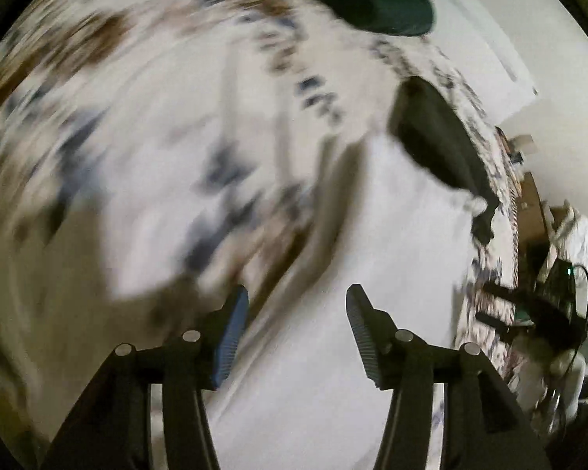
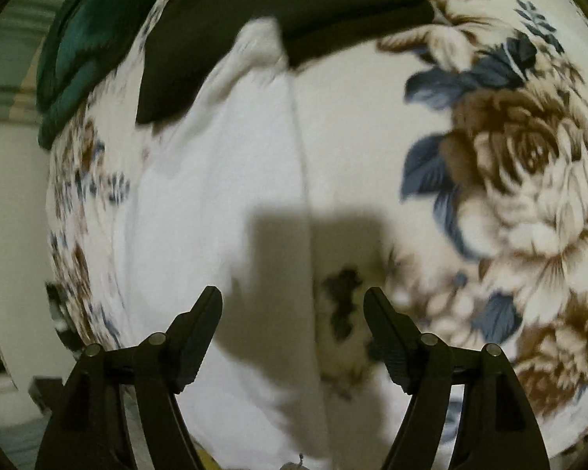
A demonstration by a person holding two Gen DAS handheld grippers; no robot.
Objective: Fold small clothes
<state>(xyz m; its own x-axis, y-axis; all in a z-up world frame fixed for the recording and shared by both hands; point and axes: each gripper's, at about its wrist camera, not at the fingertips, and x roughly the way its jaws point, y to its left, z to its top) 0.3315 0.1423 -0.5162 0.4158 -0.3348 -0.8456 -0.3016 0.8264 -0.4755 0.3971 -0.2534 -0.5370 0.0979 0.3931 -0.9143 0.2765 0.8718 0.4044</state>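
White garment (image 2: 223,203) and black garment (image 2: 286,11); dark green cloth (image 2: 78,39); bedspread (image 2: 529,180) cream, printed with brown roses and blue leaves.

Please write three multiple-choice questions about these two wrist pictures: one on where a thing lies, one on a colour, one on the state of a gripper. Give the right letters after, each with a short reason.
1. Where does the black cloth lie against the white garment in the right wrist view?
A. across its far end
B. under the gripper
C. rolled up inside it

2. What colour are the leaves on the flowered bedspread?
A. red
B. blue
C. yellow

3. How does the right gripper stand?
A. shut on the white garment
B. shut on the black cloth
C. open, holding nothing

Answers:
1 A: the black cloth overlaps the garment's far end.
2 B: blue leaves surround brown roses.
3 C: both fingers stand apart, with only cloth below them.
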